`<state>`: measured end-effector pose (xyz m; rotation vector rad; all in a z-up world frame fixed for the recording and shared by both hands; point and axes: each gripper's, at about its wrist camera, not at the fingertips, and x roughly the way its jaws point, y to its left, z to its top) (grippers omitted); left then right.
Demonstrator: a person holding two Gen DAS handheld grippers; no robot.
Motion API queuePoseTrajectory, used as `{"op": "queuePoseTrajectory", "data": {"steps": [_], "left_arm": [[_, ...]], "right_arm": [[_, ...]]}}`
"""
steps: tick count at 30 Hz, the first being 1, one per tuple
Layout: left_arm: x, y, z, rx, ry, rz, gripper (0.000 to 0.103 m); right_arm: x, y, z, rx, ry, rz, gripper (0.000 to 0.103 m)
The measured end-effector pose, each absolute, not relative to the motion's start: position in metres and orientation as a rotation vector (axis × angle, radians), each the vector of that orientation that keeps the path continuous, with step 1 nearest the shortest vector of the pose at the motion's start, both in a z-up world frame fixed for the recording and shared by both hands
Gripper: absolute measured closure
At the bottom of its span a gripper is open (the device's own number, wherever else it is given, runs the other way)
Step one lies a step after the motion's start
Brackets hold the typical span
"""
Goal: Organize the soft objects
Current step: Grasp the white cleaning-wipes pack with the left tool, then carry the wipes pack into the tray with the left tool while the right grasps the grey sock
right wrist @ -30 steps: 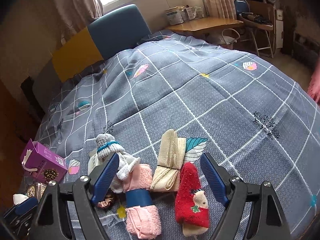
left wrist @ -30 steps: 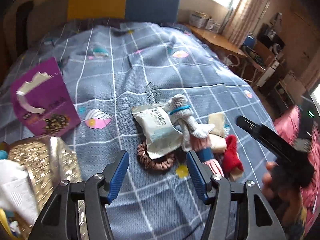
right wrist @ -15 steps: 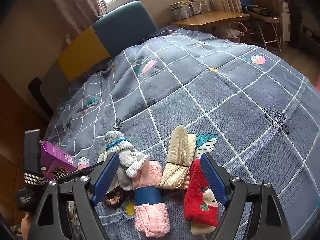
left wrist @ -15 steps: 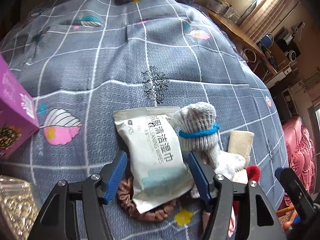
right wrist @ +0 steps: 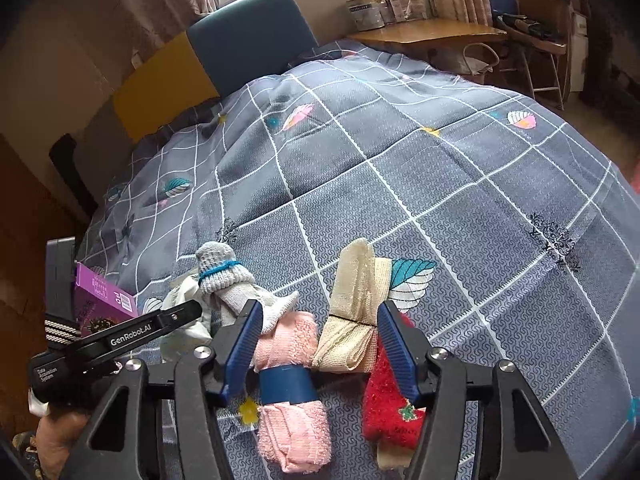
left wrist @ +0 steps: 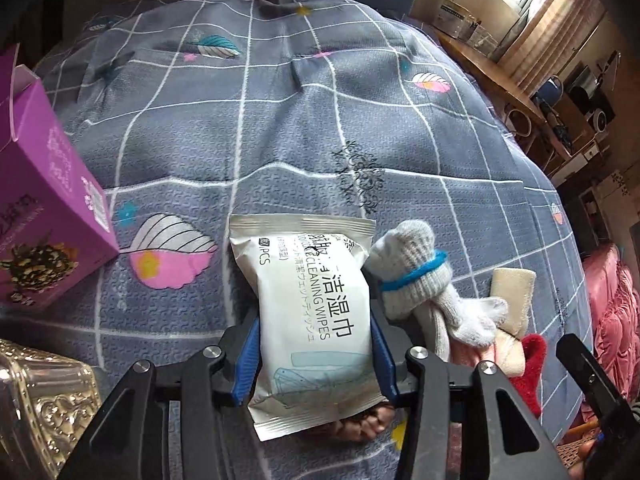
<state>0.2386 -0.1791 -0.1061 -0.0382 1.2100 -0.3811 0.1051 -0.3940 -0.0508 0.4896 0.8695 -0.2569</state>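
A white pack of wet wipes (left wrist: 316,320) lies on the grey checked bedspread (left wrist: 280,132). My left gripper (left wrist: 314,356) has its blue pads against both sides of the pack. A brown scrunchie (left wrist: 360,428) lies under it. To its right sit a rolled grey sock with a blue band (left wrist: 416,276), a beige sock (left wrist: 512,292) and a red sock (left wrist: 528,364). My right gripper (right wrist: 318,344) is open over a pink sock with a blue band (right wrist: 292,392) and the beige sock (right wrist: 356,312). The red sock (right wrist: 392,404) lies under its right finger, the grey sock (right wrist: 228,276) at its left.
A purple carton (left wrist: 44,232) stands at the left on the bed, also in the right wrist view (right wrist: 104,296). A gold patterned container (left wrist: 44,408) is at the lower left. A blue and yellow headboard (right wrist: 224,56), a wooden desk (right wrist: 424,32) and a chair (right wrist: 528,28) lie beyond the bed.
My left gripper moved forward and down and closed from open onto the wipes pack. My right gripper lowered slightly over the socks and stayed open.
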Motion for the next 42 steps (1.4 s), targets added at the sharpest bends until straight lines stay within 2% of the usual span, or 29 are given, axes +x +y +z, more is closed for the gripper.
{"op": "queuePoseTrajectory", "data": {"steps": [4, 9, 18, 20, 21, 24, 30, 35, 42], "left_arm": [[0.233, -0.171, -0.105, -0.021, 1.21, -0.356, 0.055], [0.225, -0.168, -0.086, 0.001, 1.171, -0.366, 0.055], [0.256, -0.173, -0.012, -0.008, 1.052, -0.393, 0.055], [0.271, -0.164, 0.008, -0.031, 1.021, -0.378, 0.055], [0.28, -0.155, 0.019, -0.044, 1.002, -0.36, 0.055], [0.302, -0.119, 0.048, -0.061, 0.934, -0.284, 0.055], [0.325, -0.002, 0.077, -0.102, 0.848, -0.058, 0.055], [0.296, 0.094, 0.058, -0.161, 0.857, 0.056, 0.055], [0.205, 0.187, 0.013, -0.264, 0.888, 0.11, 0.055]], "right_arm": [[0.12, -0.384, -0.059, 0.472, 0.93, -0.198, 0.042], [0.158, -0.358, -0.064, 0.297, 0.994, -0.128, 0.042], [0.21, -0.327, -0.101, 0.135, 1.062, -0.007, 0.042], [0.214, -0.324, -0.108, 0.108, 1.071, -0.012, 0.046], [0.215, -0.324, -0.11, 0.096, 1.073, -0.017, 0.056], [0.218, -0.326, -0.115, 0.102, 1.075, -0.021, 0.064], [0.224, -0.327, -0.121, 0.129, 1.077, -0.029, 0.065], [0.225, -0.326, -0.124, 0.137, 1.079, -0.031, 0.063], [0.229, -0.319, -0.127, 0.093, 1.101, -0.051, 0.062]]}}
